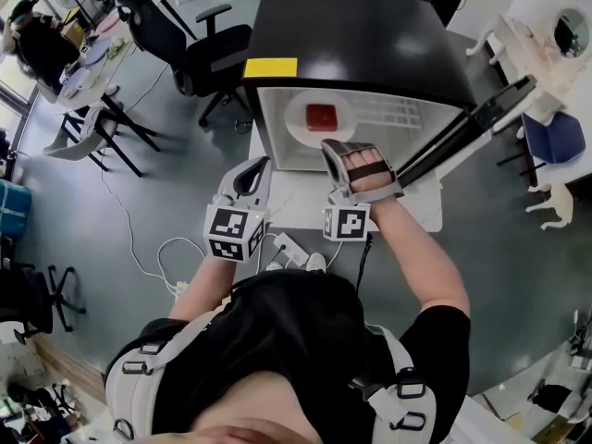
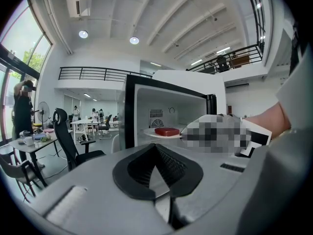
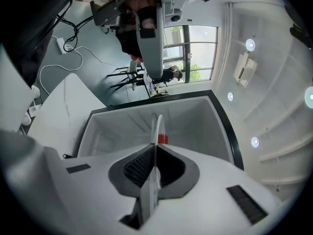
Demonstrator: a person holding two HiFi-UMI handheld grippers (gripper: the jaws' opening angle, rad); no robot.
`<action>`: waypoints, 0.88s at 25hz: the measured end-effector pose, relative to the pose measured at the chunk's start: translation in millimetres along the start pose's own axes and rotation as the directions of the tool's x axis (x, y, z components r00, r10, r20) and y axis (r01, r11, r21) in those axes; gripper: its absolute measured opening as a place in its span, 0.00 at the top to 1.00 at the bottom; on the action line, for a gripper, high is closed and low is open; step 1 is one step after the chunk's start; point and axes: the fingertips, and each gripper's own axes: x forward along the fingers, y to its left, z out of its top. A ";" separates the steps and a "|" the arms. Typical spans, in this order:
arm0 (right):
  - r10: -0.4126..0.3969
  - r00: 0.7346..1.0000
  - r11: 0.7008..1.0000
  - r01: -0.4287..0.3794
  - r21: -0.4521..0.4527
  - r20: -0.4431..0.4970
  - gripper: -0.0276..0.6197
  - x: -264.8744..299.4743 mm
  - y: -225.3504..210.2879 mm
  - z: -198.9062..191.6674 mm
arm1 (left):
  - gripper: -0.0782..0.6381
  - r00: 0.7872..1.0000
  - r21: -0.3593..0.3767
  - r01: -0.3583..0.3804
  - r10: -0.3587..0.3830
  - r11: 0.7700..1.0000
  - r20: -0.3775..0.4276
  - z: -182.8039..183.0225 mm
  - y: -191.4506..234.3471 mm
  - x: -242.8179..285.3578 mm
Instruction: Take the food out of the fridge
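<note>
Two grippers at the open mini fridge (image 1: 361, 35), food not out yet.
My right gripper (image 1: 335, 148), rolled on its side, has its jaws closed and, as far as I can tell, pinching the near rim of the white plate (image 1: 298, 123), which carries the red food block (image 1: 321, 117) and sits inside the mini fridge. My left gripper (image 1: 256, 165) hangs just beside it, jaws together on nothing.
</note>
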 end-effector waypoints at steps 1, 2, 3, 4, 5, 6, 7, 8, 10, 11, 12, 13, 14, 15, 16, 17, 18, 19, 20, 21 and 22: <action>0.000 1.000 1.000 0.000 -0.003 0.002 0.93 -3.4 0.2 0.3 | 0.89 1.000 0.000 0.001 -0.001 1.000 0.001 0.3 -0.6 -0.3; 0.000 1.000 1.000 0.000 -0.005 0.003 0.93 -6.7 0.2 0.3 | 0.89 1.000 0.000 0.002 -0.002 1.000 0.003 0.6 -1.2 -0.6; 0.000 1.000 1.000 0.000 -0.006 0.005 0.93 -10.1 0.3 0.1 | 0.89 1.000 0.000 0.004 -0.004 1.000 0.004 0.8 -1.9 -0.9; -0.001 1.000 1.000 0.001 -0.005 0.007 0.93 -13.8 0.2 -0.2 | 0.89 1.000 0.000 0.005 -0.005 1.000 0.003 0.9 -2.8 -1.3; -0.002 1.000 1.000 0.002 -0.005 0.011 0.93 -17.7 0.0 -0.5 | 0.89 1.000 0.000 0.007 -0.007 1.000 0.003 0.8 -3.9 -1.6; -0.004 1.000 1.000 0.004 -0.005 0.015 0.93 -21.8 0.0 -1.0 | 0.89 1.000 0.000 0.009 -0.009 1.000 0.003 0.6 -5.1 -1.8; -0.007 1.000 1.000 0.008 -0.007 0.018 0.93 -26.0 0.4 -1.8 | 0.89 1.000 0.000 0.013 -0.013 1.000 0.004 0.3 -6.6 -1.9; -0.010 1.000 1.000 0.011 -0.012 0.020 0.93 -30.3 1.2 -3.0 | 0.89 1.000 0.001 0.016 -0.016 1.000 0.005 0.0 -8.1 -1.9; -0.017 1.000 1.000 0.017 -0.022 0.018 0.93 -38.9 3.1 -5.9 | 0.89 1.000 0.003 0.023 -0.023 1.000 0.005 -1.0 -10.9 -1.7; -0.021 1.000 0.999 0.021 -0.025 0.016 0.93 -43.3 3.4 -7.4 | 0.89 1.000 0.004 0.027 -0.027 1.000 0.005 -1.2 -12.3 -1.4; -0.024 1.000 0.999 0.024 -0.027 0.012 0.93 -47.6 3.4 -8.7 | 0.89 0.999 0.005 0.032 -0.032 0.999 0.005 -0.8 -13.7 -1.1; -0.026 1.000 0.999 0.026 -0.028 0.007 0.93 -51.8 3.0 -9.9 | 0.89 0.999 0.007 0.038 -0.038 0.999 0.006 0.1 -15.3 -0.7; -0.028 1.000 0.999 0.028 -0.028 0.001 0.93 -55.8 2.4 -10.7 | 0.89 0.999 0.009 0.043 -0.043 0.999 0.007 0.9 -16.9 -0.5; -0.032 0.999 0.999 0.032 -0.030 -0.003 0.93 -59.6 1.4 -11.4 | 0.89 0.999 0.011 0.047 -0.048 0.999 0.008 1.6 -18.6 -0.3; -0.037 0.999 0.999 0.037 -0.032 -0.008 0.93 -63.0 0.5 -12.1 | 0.89 0.999 0.013 0.052 -0.052 0.999 0.011 2.2 -20.2 0.1; -0.041 0.999 0.999 0.041 -0.033 -0.012 0.93 -66.4 -0.4 -12.7 | 0.89 0.998 0.015 0.056 -0.057 0.998 0.013 2.7 -21.8 0.6; -0.044 0.999 0.999 0.044 -0.032 -0.016 0.93 -69.8 -0.9 -13.3 | 0.89 0.998 0.016 0.061 -0.061 0.998 0.015 3.1 -23.3 1.0; -0.046 0.999 0.999 0.045 -0.031 -0.020 0.93 -73.4 -0.6 -13.5 | 0.89 0.998 0.017 0.065 -0.065 0.998 0.015 3.1 -24.7 1.2; -0.047 0.999 0.998 0.046 -0.030 -0.022 0.93 -76.9 0.0 -13.2 | 0.89 0.998 0.018 0.069 -0.069 0.997 0.013 2.7 -25.8 1.0; -0.048 0.999 0.998 0.047 -0.031 -0.024 0.93 -80.3 0.8 -12.6 | 0.89 0.997 0.018 0.072 -0.072 0.997 0.011 2.3 -26.6 0.8; -0.047 0.999 0.998 0.046 -0.031 -0.025 0.93 -83.3 1.7 -12.0 | 0.89 0.997 0.018 0.074 -0.075 0.997 0.010 2.1 -27.5 0.5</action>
